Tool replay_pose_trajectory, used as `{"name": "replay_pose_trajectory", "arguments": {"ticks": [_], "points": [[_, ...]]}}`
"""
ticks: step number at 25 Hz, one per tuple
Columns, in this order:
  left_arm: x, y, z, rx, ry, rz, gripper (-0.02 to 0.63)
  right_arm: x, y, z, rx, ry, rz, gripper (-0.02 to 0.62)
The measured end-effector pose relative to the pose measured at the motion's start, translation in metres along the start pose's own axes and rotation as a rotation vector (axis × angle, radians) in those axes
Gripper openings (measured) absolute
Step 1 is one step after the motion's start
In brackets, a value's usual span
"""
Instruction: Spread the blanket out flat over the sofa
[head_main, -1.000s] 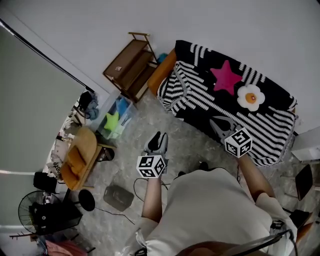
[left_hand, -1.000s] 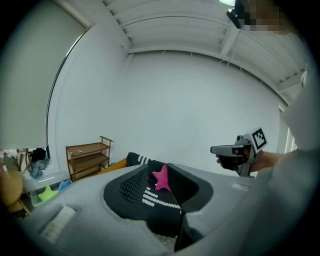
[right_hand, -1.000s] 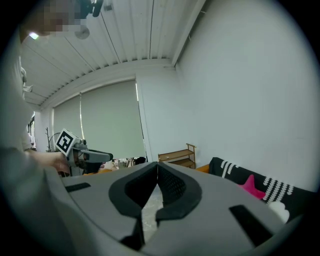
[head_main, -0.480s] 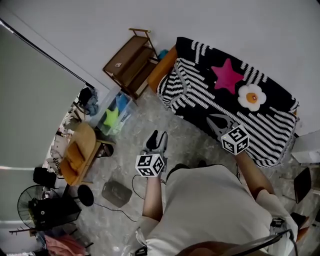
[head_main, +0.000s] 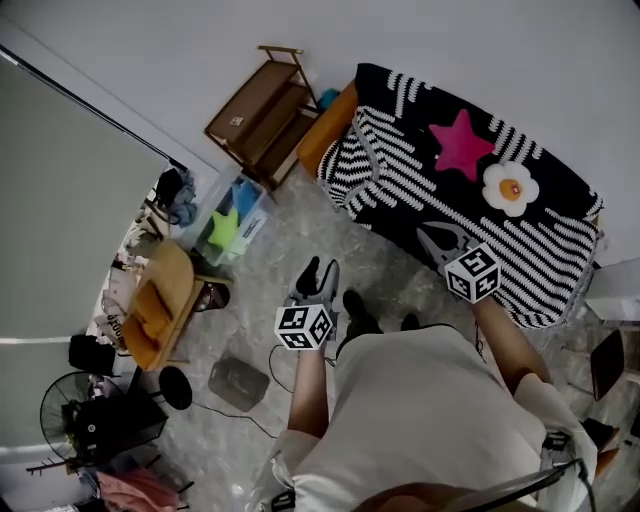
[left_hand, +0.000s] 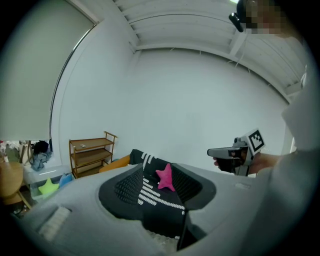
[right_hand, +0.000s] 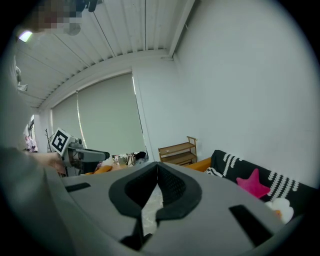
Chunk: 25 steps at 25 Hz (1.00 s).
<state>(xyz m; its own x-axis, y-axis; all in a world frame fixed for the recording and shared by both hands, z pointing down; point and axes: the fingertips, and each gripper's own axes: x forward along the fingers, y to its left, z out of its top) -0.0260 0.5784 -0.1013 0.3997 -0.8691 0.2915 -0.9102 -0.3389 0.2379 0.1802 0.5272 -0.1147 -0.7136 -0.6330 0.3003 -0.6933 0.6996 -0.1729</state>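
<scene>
Over the speckled floor (head_main: 385, 270), close to the person, the left hand-held gripper (head_main: 318, 272) stands with its jaws wide apart and empty, well clear of the blanket (head_main: 400, 170). The right hand-held gripper (head_main: 430, 235), jaws closed on nothing, sits by the blanket's hanging front edge, perhaps touching it. Beyond, the knitted black-and-white striped blanket drapes the orange sofa (head_main: 325, 135). Its long axis runs along the wall, upper left to lower right, and it carries a pink star (head_main: 462, 145) and a fried-egg patch (head_main: 510, 188).
</scene>
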Motion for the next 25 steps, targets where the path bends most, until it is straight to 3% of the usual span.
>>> {"name": "replay_pose_trajectory", "arguments": {"ticks": [25], "points": [[0.091, 0.177, 0.046, 0.073, 0.119, -0.233, 0.187, 0.179, 0.007, 0.032, 0.062, 0.04, -0.206, 0.005]]}}
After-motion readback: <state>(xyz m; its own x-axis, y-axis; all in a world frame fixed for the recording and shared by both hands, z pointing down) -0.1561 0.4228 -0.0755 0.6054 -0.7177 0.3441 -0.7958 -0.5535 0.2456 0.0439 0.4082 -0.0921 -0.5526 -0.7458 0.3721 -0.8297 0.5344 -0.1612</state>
